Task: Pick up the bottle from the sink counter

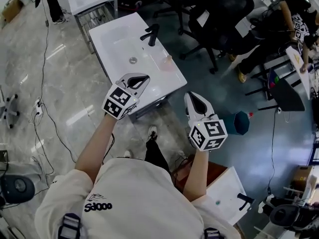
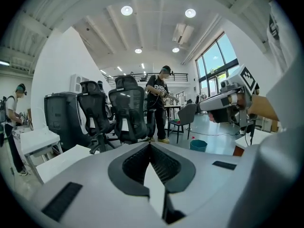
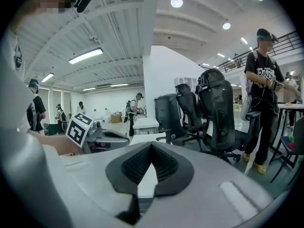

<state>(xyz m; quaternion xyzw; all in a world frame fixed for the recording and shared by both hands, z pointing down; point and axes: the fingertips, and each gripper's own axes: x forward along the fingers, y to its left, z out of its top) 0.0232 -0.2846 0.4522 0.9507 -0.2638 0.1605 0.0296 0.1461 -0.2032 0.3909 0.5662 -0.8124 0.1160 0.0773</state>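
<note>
In the head view a white sink counter (image 1: 112,34) stands ahead of me with a black faucet (image 1: 151,34) and a round drain (image 1: 133,60). A small clear, pinkish bottle (image 1: 166,62) rests on the counter's right part, too faint to make out in detail. My left gripper (image 1: 144,77) hovers over the counter's near edge, left of the bottle and apart from it. In the left gripper view its jaws (image 2: 150,144) meet with nothing between them. My right gripper (image 1: 192,97) is held off the counter's near right corner, also shut and empty (image 3: 151,145).
Black office chairs (image 1: 219,14) crowd behind the counter. A teal bin (image 1: 241,122) sits on the floor to the right. A person (image 1: 294,19) works at the far right. A second white sink unit (image 1: 224,188) lies at the lower right. Cables (image 1: 42,108) run across the marble floor on the left.
</note>
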